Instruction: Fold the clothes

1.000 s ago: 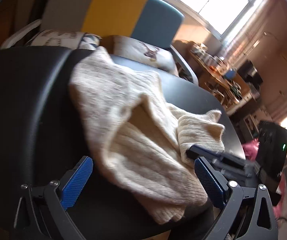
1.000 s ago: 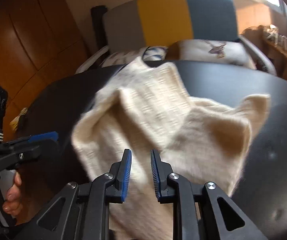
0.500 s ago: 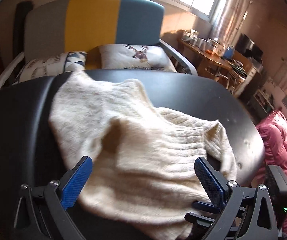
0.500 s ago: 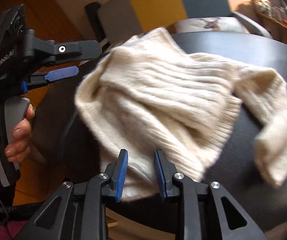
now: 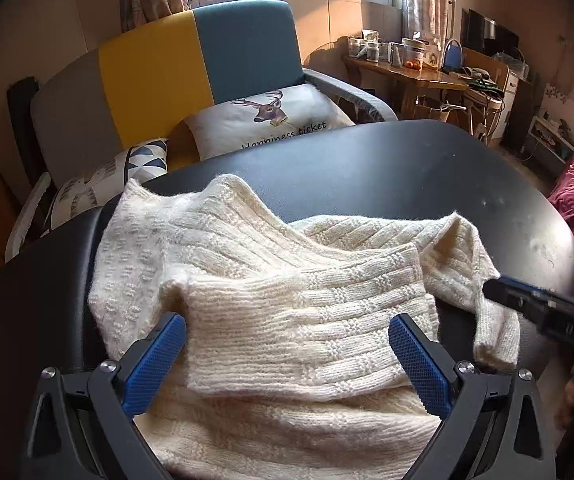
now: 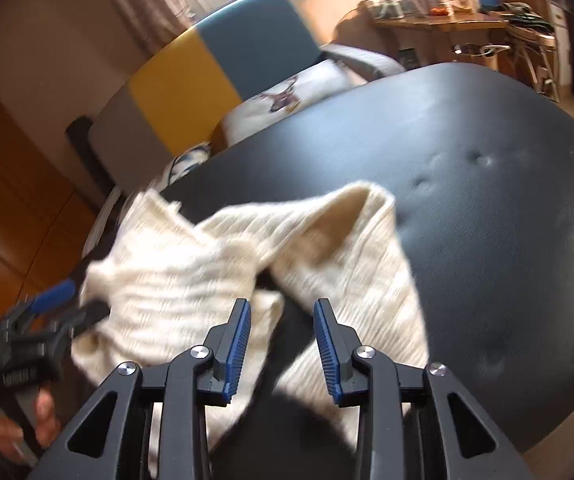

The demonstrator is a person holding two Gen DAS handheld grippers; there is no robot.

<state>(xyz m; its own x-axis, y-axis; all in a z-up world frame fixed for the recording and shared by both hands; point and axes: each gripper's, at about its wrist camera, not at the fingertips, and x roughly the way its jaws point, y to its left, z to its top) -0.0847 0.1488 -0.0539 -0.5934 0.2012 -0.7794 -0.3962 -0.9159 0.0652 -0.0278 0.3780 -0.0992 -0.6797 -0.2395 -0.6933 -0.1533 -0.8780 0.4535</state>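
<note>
One cream sweater (image 5: 287, 300) lies between two open tools.

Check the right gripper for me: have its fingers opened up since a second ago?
Yes. The right gripper was nearly closed a second ago; now its fingers stand clearly apart over the sweater, with a dark gap between them and nothing clamped.

the left gripper (image 5: 287, 354) fills the bottom of its own view, its blue-padded fingers (image 5: 155, 362) spread wide apart. the right gripper (image 6: 282, 344) sits at the bottom centre of its view with a narrower gap between its fingers, holding nothing. a hand (image 6: 27, 424) at the lower left of the right view grips the left gripper's handle.
</note>
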